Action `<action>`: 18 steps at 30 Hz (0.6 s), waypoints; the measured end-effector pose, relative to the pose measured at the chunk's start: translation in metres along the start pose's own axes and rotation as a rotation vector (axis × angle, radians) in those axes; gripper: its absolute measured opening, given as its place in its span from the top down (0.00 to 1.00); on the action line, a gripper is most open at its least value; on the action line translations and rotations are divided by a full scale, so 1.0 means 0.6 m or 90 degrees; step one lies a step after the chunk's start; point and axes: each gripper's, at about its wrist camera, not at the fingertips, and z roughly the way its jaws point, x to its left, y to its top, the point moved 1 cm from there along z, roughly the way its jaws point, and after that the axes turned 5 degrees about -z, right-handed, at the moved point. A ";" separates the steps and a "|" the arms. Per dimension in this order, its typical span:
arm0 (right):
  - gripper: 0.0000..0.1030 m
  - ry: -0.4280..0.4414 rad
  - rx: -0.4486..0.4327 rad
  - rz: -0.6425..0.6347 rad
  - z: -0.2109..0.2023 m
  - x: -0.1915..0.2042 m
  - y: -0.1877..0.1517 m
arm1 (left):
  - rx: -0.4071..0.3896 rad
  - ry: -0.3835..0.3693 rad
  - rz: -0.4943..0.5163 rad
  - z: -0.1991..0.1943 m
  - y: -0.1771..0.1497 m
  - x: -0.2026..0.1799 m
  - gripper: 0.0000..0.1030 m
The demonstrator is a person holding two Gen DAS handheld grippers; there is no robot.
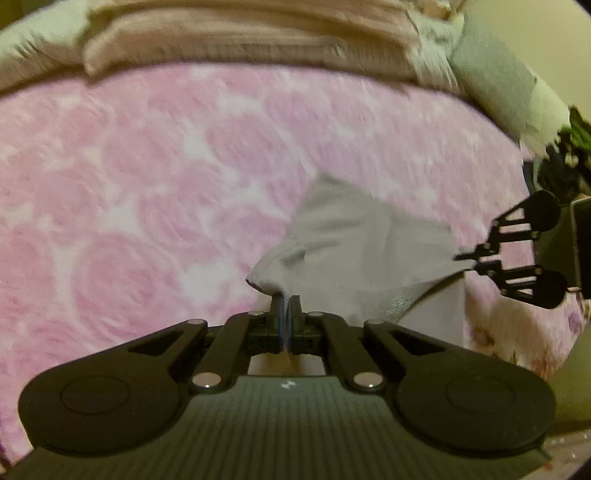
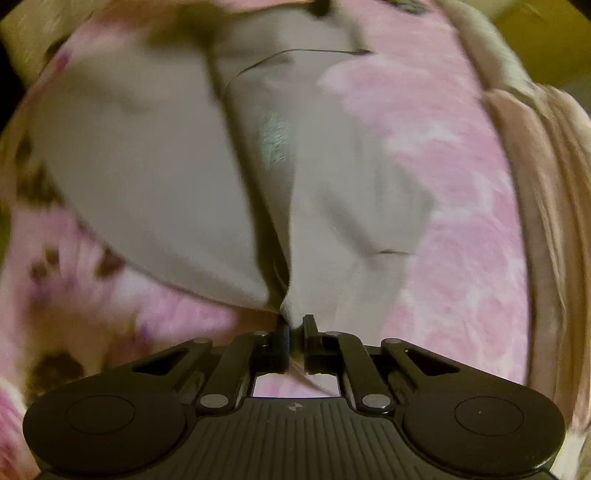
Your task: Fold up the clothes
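A light grey garment lies bunched on a pink patterned blanket. My left gripper is shut on one corner of it, lifting the cloth into a peak. In the left wrist view my right gripper shows at the right, pinching the garment's other edge. The right wrist view shows the grey garment spread in two flaps, with my right gripper shut on a fold of it at the near edge. A small pale print sits on the cloth.
Beige and pale folded bedding is piled along the blanket's far edge, and a beige roll runs down the right side. A floral patch of the blanket lies at the left. Dark objects stand off the far right.
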 end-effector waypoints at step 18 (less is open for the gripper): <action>0.99 -0.198 -0.081 0.330 -0.415 -0.101 0.087 | -0.261 -0.010 0.077 -0.329 0.127 -0.113 1.00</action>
